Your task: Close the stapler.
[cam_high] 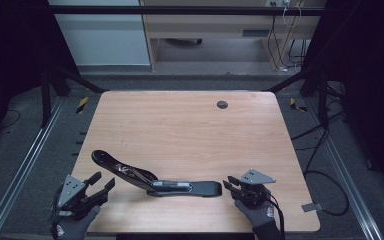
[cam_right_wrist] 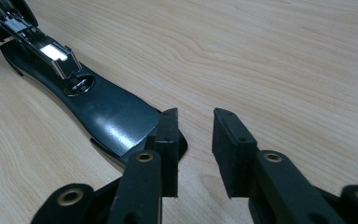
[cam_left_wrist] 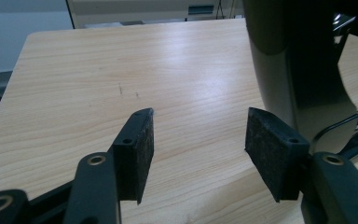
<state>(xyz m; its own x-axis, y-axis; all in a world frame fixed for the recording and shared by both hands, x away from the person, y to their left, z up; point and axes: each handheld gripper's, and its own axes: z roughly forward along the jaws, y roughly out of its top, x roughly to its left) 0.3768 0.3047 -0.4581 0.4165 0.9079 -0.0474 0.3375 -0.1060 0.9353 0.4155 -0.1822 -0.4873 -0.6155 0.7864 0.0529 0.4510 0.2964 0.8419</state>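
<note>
We judge the long black metal stapler [cam_high: 155, 181], opened flat, stiff and slick: our right tongs [cam_right_wrist: 193, 140], half-open, flank its base tip; left tongs [cam_left_wrist: 198, 149] gape empty beside its raised arm.

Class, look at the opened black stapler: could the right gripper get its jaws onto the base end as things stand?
Probably yes: the right gripper sits open at the stapler base's tip, nothing between them.
</note>
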